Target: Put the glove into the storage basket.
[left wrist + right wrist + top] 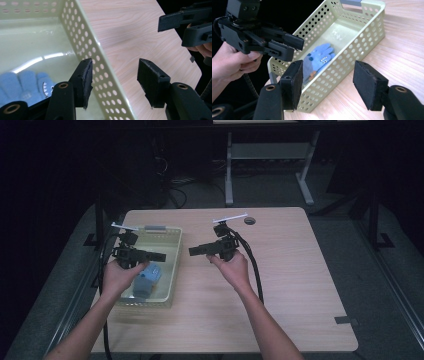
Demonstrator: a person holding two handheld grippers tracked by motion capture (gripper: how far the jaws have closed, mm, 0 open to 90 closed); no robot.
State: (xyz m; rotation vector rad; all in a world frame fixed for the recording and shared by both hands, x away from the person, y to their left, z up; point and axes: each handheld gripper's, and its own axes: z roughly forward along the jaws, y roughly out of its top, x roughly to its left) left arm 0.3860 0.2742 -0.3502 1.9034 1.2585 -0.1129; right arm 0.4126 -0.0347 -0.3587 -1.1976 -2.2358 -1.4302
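Glove (318, 60) flat in basket (172, 270) at bench left, long axis along basket. Left gripper (159, 256) fingers open, empty, directly above, nearer. Right gripper (196, 251) fingers open, empty, beside basket

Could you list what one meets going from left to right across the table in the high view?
Left gripper over the perforated basket, blue glove lying inside it → right gripper held above bare tabletop → round hole in the table → dark tape strip near its right edge.
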